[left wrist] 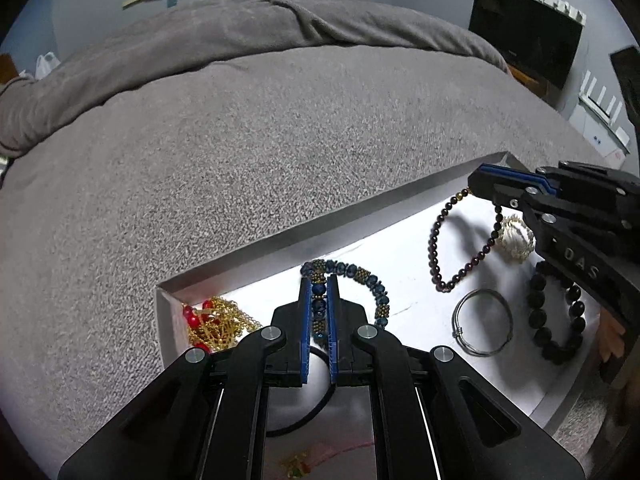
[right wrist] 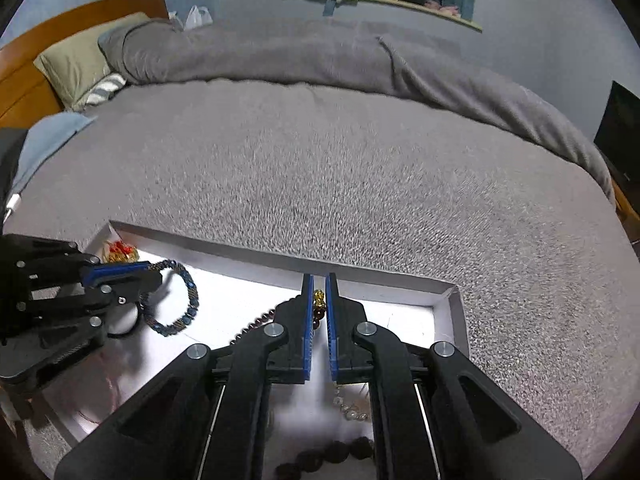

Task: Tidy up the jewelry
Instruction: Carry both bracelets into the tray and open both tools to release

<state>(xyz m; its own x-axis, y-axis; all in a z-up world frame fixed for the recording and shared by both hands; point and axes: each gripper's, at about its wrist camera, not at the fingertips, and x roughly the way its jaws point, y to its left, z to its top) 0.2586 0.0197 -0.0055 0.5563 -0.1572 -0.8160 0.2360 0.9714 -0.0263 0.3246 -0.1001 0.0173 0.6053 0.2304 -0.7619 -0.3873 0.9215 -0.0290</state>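
Note:
A shallow white tray (left wrist: 360, 220) lies on the grey bed and holds the jewelry. My left gripper (left wrist: 319, 286) is shut on a blue and bronze beaded bracelet (left wrist: 360, 276); it also shows in the right wrist view (right wrist: 188, 300). My right gripper (right wrist: 319, 284) is shut on a dark garnet bead bracelet (left wrist: 436, 256) at its gold charm (right wrist: 319, 298), near the tray's far wall. In the left wrist view the right gripper (left wrist: 480, 184) comes in from the right.
In the tray lie a gold chain with red beads (left wrist: 216, 320), a silver wire bangle (left wrist: 482, 322), a black bead bracelet (left wrist: 554, 316), a pale gold-trimmed bracelet (left wrist: 516, 238) and a black hair tie (left wrist: 316, 408). The grey blanket (right wrist: 360, 184) surrounds the tray.

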